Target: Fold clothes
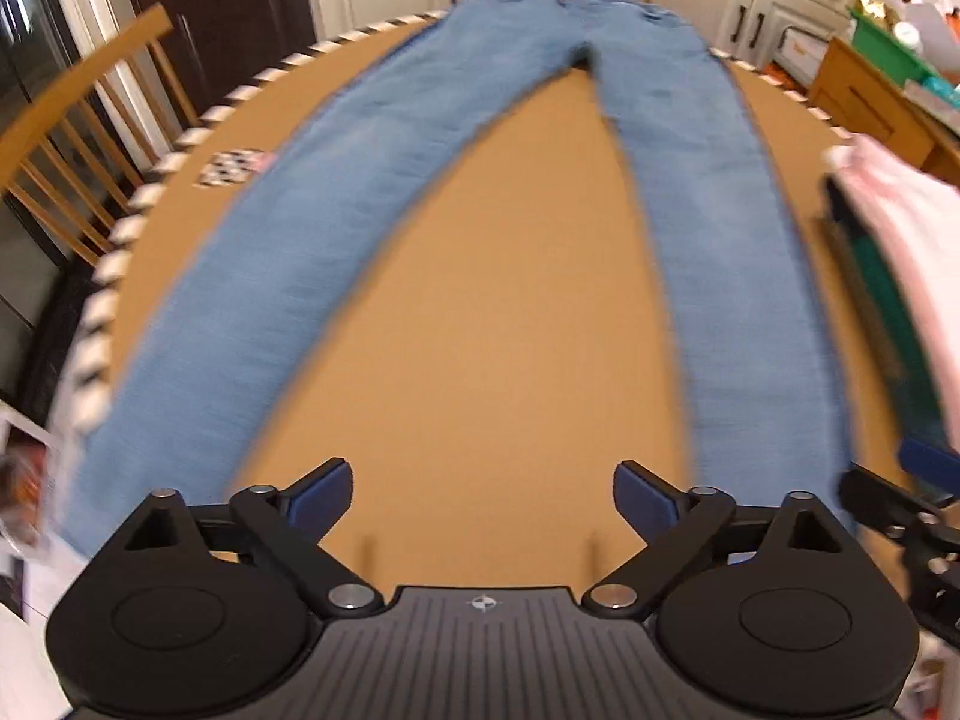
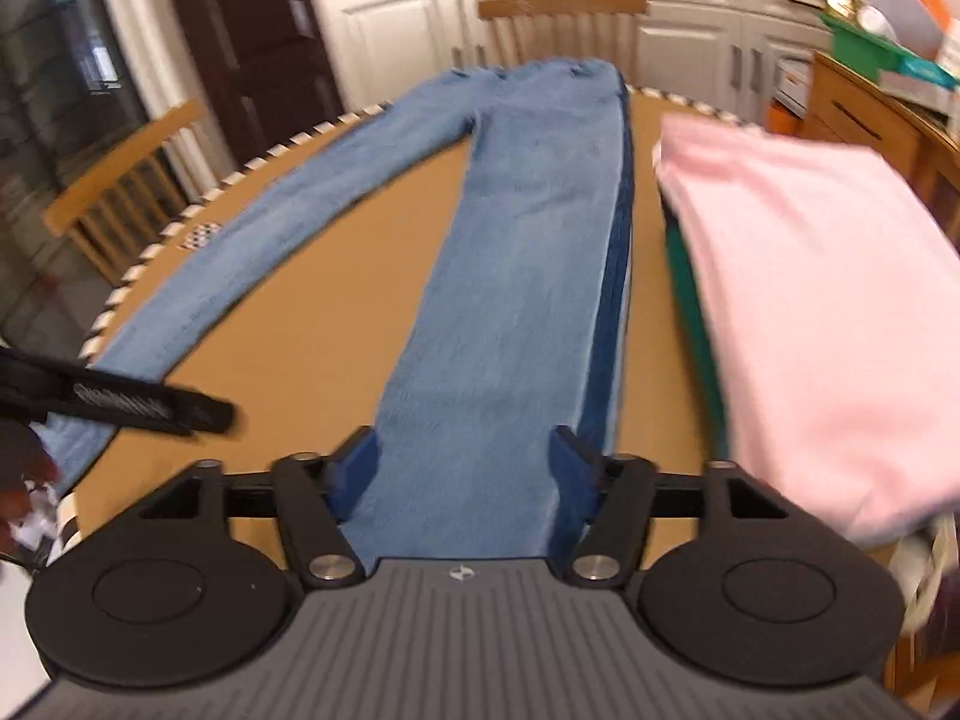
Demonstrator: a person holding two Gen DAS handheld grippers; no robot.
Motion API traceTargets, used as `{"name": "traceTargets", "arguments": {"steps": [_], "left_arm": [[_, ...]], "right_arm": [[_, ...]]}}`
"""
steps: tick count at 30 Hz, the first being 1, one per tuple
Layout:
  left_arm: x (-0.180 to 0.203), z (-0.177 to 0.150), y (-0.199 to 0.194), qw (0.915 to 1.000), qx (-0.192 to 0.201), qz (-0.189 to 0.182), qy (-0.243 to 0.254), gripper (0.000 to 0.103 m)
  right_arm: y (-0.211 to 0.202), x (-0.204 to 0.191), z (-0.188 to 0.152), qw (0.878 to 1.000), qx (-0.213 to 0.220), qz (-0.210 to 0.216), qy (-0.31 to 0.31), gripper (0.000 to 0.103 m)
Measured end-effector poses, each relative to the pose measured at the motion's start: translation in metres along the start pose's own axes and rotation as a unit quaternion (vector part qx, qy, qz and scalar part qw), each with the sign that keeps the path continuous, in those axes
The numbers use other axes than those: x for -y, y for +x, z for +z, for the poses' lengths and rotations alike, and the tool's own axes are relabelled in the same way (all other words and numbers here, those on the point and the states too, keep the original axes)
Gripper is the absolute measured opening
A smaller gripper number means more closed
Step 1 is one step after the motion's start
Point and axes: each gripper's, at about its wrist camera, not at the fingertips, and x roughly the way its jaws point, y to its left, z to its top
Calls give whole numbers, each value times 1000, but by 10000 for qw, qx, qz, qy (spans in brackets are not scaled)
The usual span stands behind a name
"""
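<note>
Light blue jeans [image 1: 336, 192] lie flat on the round brown table [image 1: 480, 330], waist at the far edge and legs spread toward me. My left gripper [image 1: 483, 495] hovers open over bare table between the two legs, holding nothing. In the right wrist view the right leg of the jeans [image 2: 516, 276] runs down between the blue pads of my right gripper [image 2: 465, 459], whose jaws stand wide apart at the leg's hem. The right gripper's edge [image 1: 924, 492] shows by the right hem, and the left gripper [image 2: 138, 402] pokes in from the left.
A folded pink cloth [image 2: 828, 300] lies on a green garment [image 2: 690, 300] at the table's right side. A checkered marker [image 1: 231, 168] sits near the left rim. Wooden chairs [image 1: 78, 138] [image 2: 564, 18] stand around the table, with white cabinets behind.
</note>
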Motion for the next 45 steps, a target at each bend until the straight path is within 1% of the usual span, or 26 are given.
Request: {"name": "traceTargets", "arguments": {"steps": [2,4,8,10,12,15,17,18,23,26,29,31,32,34,35,37,39,41,43,45], "left_arm": [[26,-1,-2,9999,-52,34,-139,97],[42,-4,-5,9993,-139,69,-336,98],[61,-8,-4,9976,-382,195,-537,99],[63,-8,-3,9969,-429,293,-597,99],[63,-8,-3,9962,-453,345,-666,100],[59,-7,3,9961,-434,121,-761,101],[55,-5,10,9951,-422,-44,-893,101],[54,-5,12,9939,-405,-65,-1023,101],[55,-13,13,9862,-538,-9,-1568,101],[61,-11,11,9801,-549,147,-1902,101],[74,-7,9,9696,-519,389,-2358,101],[86,-3,8,9593,-498,641,-2703,101],[94,-1,7,9524,-478,780,-2907,101],[110,1,4,9359,-464,997,-3346,101],[119,0,1,9267,-458,1052,-3579,101],[136,-1,-1,9112,-484,1106,-3938,101],[152,-2,-4,8999,-545,1141,-4175,101],[166,-5,-11,8935,-531,1192,-4297,101],[174,-7,-17,8915,-489,1261,-4323,101],[181,-9,-22,8894,-431,1312,-4358,101]], "right_arm": [[-9,19,9,9997,7,218,-83,70],[-15,36,16,9990,-6,448,-80,70],[-13,56,28,9966,-83,817,-46,70],[-9,59,31,9958,-92,913,-40,73],[-5,59,35,9955,-104,939,-43,74],[-2,53,41,9970,-109,756,-111,74],[-5,52,45,9971,10,749,-139,76],[-6,52,47,9968,43,780,-167,78],[0,56,65,9946,2,915,-495,78],[11,65,81,9913,-67,1182,-571,78],[24,75,96,9865,-103,1437,-782,78],[31,85,107,9810,-166,1685,-949,78],[35,89,112,9773,-212,1833,-1040,78],[38,99,125,9693,-307,2103,-1241,78],[38,105,131,9659,-325,2199,-1325,78],[36,117,144,9588,-362,2392,-1491,79],[35,127,154,9557,-386,2503,-1502,79],[34,132,161,9538,-424,2618,-1408,79],[33,136,167,9522,-446,2706,-1348,79],[26,138,173,9532,-393,2662,-1378,79]]}}
